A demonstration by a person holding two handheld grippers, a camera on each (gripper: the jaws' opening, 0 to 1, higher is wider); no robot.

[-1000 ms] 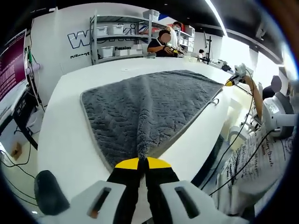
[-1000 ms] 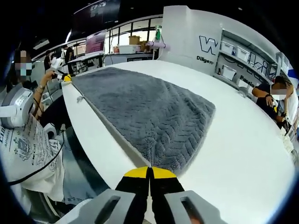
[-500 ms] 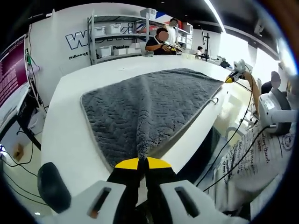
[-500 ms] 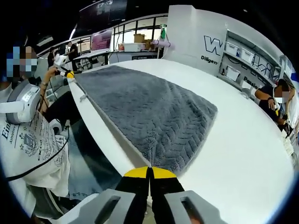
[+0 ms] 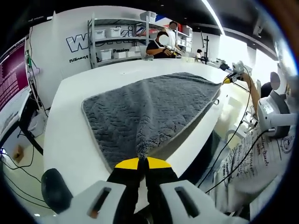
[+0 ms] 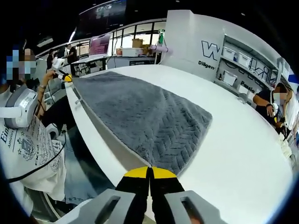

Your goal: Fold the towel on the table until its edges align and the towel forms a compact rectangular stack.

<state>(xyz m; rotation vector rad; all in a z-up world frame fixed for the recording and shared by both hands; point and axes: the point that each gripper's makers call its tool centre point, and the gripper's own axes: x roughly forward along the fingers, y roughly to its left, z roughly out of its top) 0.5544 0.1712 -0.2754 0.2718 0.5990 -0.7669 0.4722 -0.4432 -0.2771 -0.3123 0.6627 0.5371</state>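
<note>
Lying spread across a white counter (image 5: 70, 135), a dark grey towel (image 5: 149, 107) stretches away from both cameras, one corner pinched in each gripper. In the left gripper view, the left gripper (image 5: 142, 164) has its yellow-tipped jaws pressed together on the nearest corner, and the cloth fans out from that point toward the far side of the counter. Its long axis appears to run along the counter's near edge, from one gripper to the other, though the fisheye bend makes this hard to judge. The fabric is plush, stamped with a wavy chevron pattern, and bordered by a thin pale hem. A small hanging loop (image 5: 216, 101) sticks out from the edge nearest the person.

In the right gripper view, the right gripper (image 6: 150, 172) likewise has its jaws closed on a corner of the towel (image 6: 140, 116), which rises slightly off the counter (image 6: 243, 154) at the pinch. From there the cloth widens and runs toward the far left, where the other gripper (image 6: 65, 77) holds the opposite corner. The towel's near long edge sits just beside the counter's edge. A person (image 6: 28, 130) in a printed white shirt stands at that edge.
</note>
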